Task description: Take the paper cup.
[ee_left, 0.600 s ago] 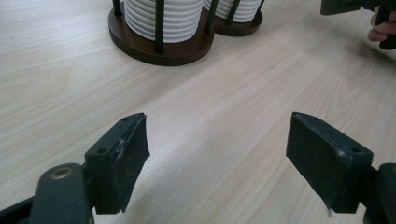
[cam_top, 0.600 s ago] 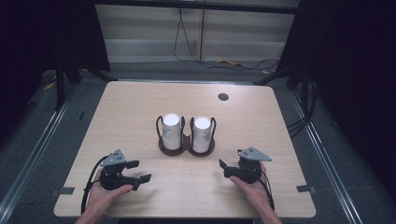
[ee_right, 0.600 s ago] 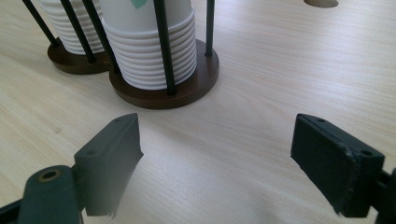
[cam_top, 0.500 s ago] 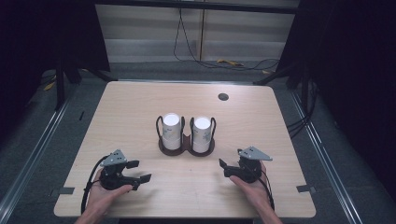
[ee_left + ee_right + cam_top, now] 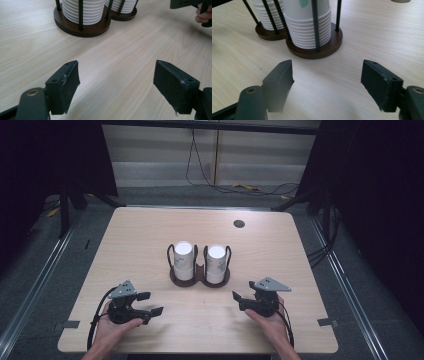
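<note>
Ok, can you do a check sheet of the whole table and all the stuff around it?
Surface: light wooden table, bare but for a round dark grommet near the far edge.
Job's things: two stacks of white paper cups upright in a dark wooden double holder with black rods, mid-table.
Clutter: nothing seen.
Grippers: left gripper and right gripper rest near the table's front edge, jaws apart, nothing between them, both aimed toward the holder.
Cables: one loops from each gripper; more lie on the floor behind the table.
Surroundings: grey floor, black curtains at both sides, pale wall panels behind.
</note>
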The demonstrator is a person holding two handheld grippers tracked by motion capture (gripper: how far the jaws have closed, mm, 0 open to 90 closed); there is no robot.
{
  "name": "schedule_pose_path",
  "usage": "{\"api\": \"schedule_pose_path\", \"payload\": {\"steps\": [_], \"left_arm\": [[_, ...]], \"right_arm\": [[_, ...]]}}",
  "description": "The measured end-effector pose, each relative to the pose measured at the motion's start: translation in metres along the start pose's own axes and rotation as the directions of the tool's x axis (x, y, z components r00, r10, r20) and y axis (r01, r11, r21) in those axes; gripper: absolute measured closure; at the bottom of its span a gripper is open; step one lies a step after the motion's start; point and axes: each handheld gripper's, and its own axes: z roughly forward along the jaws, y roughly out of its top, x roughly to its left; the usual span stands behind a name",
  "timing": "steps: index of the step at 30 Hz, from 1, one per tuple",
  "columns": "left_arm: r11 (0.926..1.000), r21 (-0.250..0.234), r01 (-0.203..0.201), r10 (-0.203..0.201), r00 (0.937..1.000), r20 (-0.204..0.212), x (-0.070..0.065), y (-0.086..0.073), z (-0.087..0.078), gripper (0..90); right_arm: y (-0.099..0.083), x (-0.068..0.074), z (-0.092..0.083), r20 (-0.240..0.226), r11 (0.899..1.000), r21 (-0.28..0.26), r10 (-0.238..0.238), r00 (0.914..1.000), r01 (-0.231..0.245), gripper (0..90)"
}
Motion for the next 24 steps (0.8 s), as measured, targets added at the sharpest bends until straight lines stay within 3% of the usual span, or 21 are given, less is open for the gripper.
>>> {"api": "schedule_pose_path", "payload": {"steps": [8, 11, 15, 24], "left_arm": [[0.9998, 0.003, -0.017, 0.017, 0.9997, 0.015, -0.003, 0.000, 0.000, 19.8], [0.9998, -0.001, -0.018, 0.018, 0.9997, 0.018, -0.003, 0.000, 0.000, 18.9], [0.9996, 0.001, -0.029, 0.029, 0.9994, 0.019, -0.004, 0.001, 0.001, 17.6], [0.9992, 0.009, -0.039, 0.038, 0.9990, 0.021, -0.005, 0.001, 0.001, 16.5]], "right_arm": [[0.006, 0.007, -0.004, -0.059, 1.000, -0.026, -0.019, 0.9980, 0.018, 31.8], [0.009, 0.010, -0.004, -0.090, 0.999, -0.034, -0.029, 0.9955, 0.026, 30.8], [0.012, 0.012, -0.004, -0.090, 0.999, -0.032, -0.037, 0.9952, 0.034, 29.6], [0.019, 0.019, -0.002, -0.141, 0.998, -0.050, -0.050, 0.9887, 0.044, 25.7]]}}
